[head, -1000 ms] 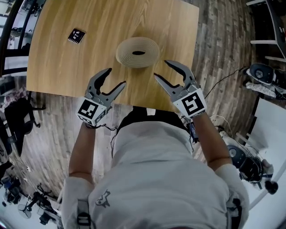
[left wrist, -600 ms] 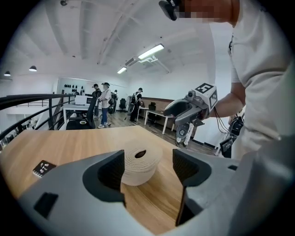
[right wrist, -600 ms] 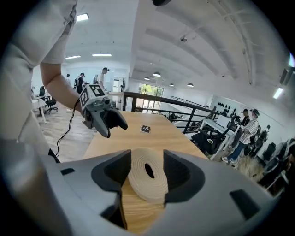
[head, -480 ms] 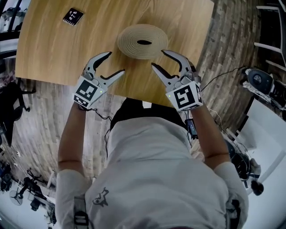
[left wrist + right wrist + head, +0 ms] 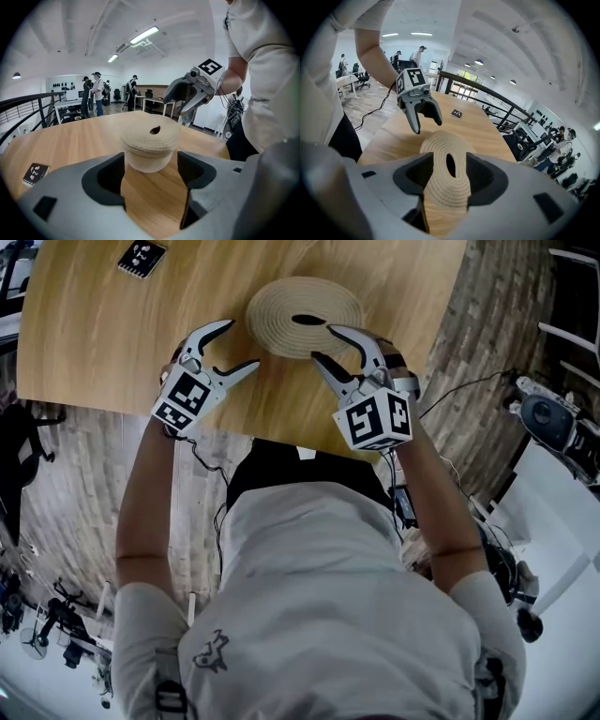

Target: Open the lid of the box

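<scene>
Claws first: my left claw [image 5: 236,346] sat at the left side of the box [image 5: 302,317]. Its jaws were opening and already wide, with nothing between the pads; the box stood just ahead of them. My right claw [image 5: 336,349] was spread wide too, coming in from the opposite side. Its upper jaw reached over the rim of the lid [image 5: 445,183] and its lower jaw hung beside the box wall. The right gripper view showed coiled weave filling the gap between the jaws, but I could not tell whether either pad touched it.

The round woven box stood near the front edge of the desk [image 5: 94,343], straight ahead of the person, which I judged put it in easy reach of both claws. The lid was on, its dark slot [image 5: 306,320] facing up. I read the flanking layout as a split of work: the left to steady the body, the right to take the lid by its rim. Neither had a hold, so I judged the opening not yet begun.

Both forearms stretched forward, with the wrists turned inward so the claws pointed at the box from either side, and the marker cubes [image 5: 373,418] faced upward. The left claw rode low, about level with the box wall. The right came in higher, tilted down onto the lid.
</scene>
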